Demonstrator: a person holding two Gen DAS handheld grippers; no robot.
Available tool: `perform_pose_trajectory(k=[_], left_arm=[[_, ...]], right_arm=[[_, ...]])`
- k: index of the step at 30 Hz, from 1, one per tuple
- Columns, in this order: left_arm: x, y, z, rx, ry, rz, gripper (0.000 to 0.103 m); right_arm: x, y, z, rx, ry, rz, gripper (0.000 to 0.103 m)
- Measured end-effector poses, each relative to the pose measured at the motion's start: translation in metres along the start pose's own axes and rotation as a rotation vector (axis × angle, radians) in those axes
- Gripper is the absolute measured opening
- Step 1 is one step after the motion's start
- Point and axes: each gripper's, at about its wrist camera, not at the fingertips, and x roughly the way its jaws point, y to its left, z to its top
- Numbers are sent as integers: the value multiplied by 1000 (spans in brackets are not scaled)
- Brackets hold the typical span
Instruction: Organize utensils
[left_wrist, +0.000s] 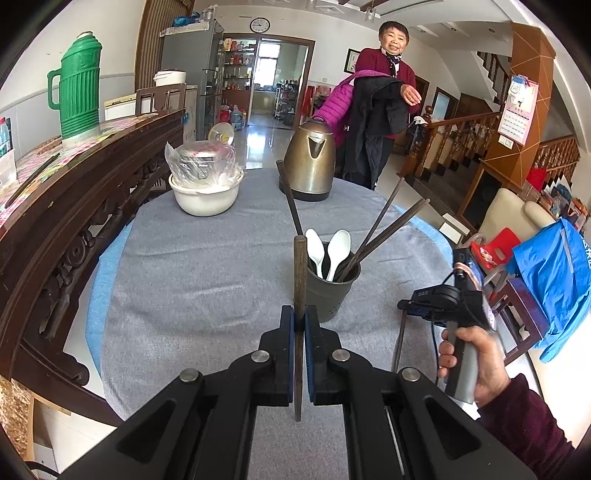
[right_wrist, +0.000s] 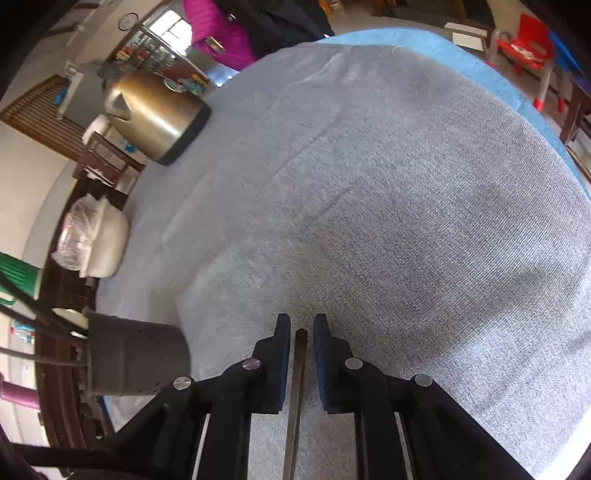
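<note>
My left gripper (left_wrist: 299, 317) is shut on a dark wooden chopstick (left_wrist: 300, 273), held upright just left of the grey utensil holder (left_wrist: 332, 295). The holder has two white spoons (left_wrist: 338, 251) and several dark chopsticks (left_wrist: 384, 229) in it. My right gripper (right_wrist: 300, 328) is low over the grey cloth; its jaws stand slightly apart around another dark chopstick (right_wrist: 297, 391) that lies on the cloth between them. The right gripper also shows in the left wrist view (left_wrist: 408, 306), right of the holder. The holder shows at the lower left of the right wrist view (right_wrist: 136, 358).
A brass kettle (left_wrist: 312, 158) and a white bowl (left_wrist: 205, 197) with wrapped containers stand at the far side of the round table (left_wrist: 184, 280). A dark wooden sideboard (left_wrist: 74, 206) with a green thermos (left_wrist: 79, 85) runs along the left. A person (left_wrist: 384, 107) stands behind the table.
</note>
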Motion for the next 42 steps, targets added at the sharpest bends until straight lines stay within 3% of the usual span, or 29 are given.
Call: perform_pose_trajectory(k=[7,12,21,29,42], left_arm=[[-4,-2,-1,-4,-7,2,5],[-7,-5,-2,2,-7,5,5],[-6,-13,2,21,-10,0,5],[-7,-16,2,28,-12,5,5],[-10,-22,2,34,-18,3,5]], right_arm=[[10,24,-2,-128,-17,-111,12],[4,25,-6,-141,-39,-108,8],[-47,22,-22,-160,-138,29,8],[-100,48,-36,-212,-262,184,8],[-163,69,-60,-284,-433,260,8]])
